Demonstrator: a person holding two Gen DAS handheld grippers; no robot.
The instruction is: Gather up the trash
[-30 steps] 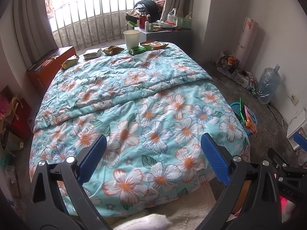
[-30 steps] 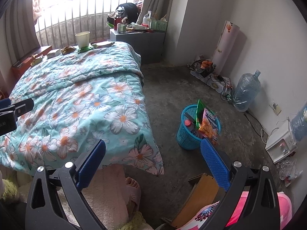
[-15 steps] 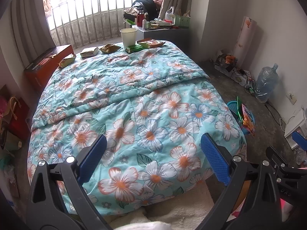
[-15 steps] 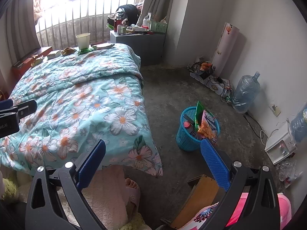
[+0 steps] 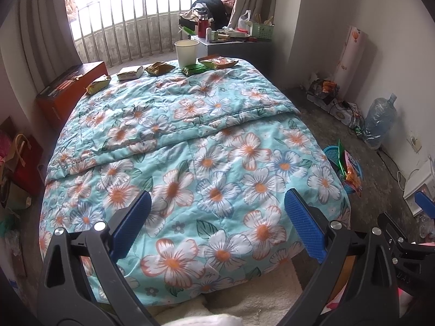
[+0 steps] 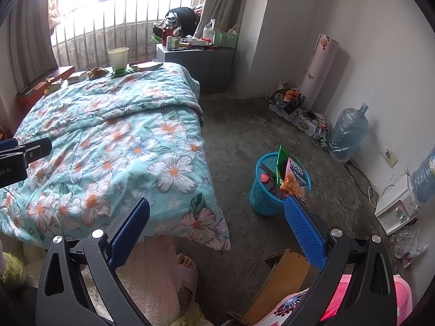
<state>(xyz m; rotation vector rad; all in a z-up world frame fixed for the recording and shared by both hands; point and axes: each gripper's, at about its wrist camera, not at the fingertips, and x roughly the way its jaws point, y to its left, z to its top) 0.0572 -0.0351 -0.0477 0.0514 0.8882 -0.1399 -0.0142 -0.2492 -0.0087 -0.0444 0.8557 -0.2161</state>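
Note:
Several snack wrappers lie in a row along the far edge of the floral bed [image 5: 190,141]: a yellow one [image 5: 98,84], a flat packet [image 5: 130,73], a gold one [image 5: 159,68], a green one [image 5: 195,68] and an orange one [image 5: 217,62]. A white paper cup [image 5: 186,52] stands upright among them. A blue waste basket [image 6: 267,187] with wrappers and a bottle in it sits on the floor right of the bed. My left gripper [image 5: 217,222] hangs open over the bed's near end. My right gripper [image 6: 217,222] is open above the floor near the bed corner.
A grey cabinet [image 6: 201,62] with clutter stands at the far right of the bed. A water jug [image 6: 348,133], cables and a white appliance [image 6: 397,209] line the right wall. An orange box [image 5: 68,92] lies left of the bed. A person's slippered foot [image 6: 186,271] is below.
Both grippers have pulled back and risen a little, so the bed looks slightly farther off. Neither has opened, shut or taken anything.

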